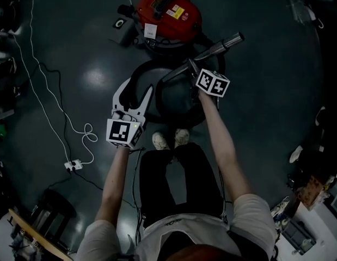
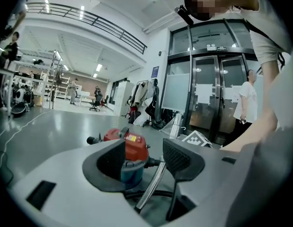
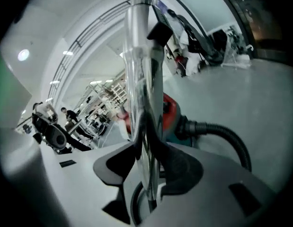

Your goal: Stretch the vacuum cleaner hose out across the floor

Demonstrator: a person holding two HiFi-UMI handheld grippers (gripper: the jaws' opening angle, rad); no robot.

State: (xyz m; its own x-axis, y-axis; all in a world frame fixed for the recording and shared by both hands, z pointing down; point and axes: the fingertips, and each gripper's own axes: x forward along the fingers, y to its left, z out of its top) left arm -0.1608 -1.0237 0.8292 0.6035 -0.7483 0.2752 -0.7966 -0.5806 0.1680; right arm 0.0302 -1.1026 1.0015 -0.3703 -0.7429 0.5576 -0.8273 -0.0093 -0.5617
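The hose (image 3: 225, 130) is not yet stretched: it lies coiled in a loop on the floor (image 1: 266, 91), between the person's shoes (image 1: 168, 140) and the red vacuum (image 1: 168, 12), with one end plugged into the vacuum's body. The step in hand looks like the first grasp. The right tool (image 3: 151, 157) is pinching the metal wand (image 1: 222, 44) at the hose's free end, the tube running up between its pads and tilted off the floor. The left tool (image 1: 136, 91) hangs spread over the near-left arc of the loop with nothing between its jaws (its own view shows only the vacuum and wand beyond them).

Next, I judge, the wand must be carried away from the vacuum so the loop pays out along the floor. That calls for a firm hold on the smooth tube, which could slip, and a steady pull, lest the vacuum roll after it. The left tool could grip the hose mid-loop to guide it.
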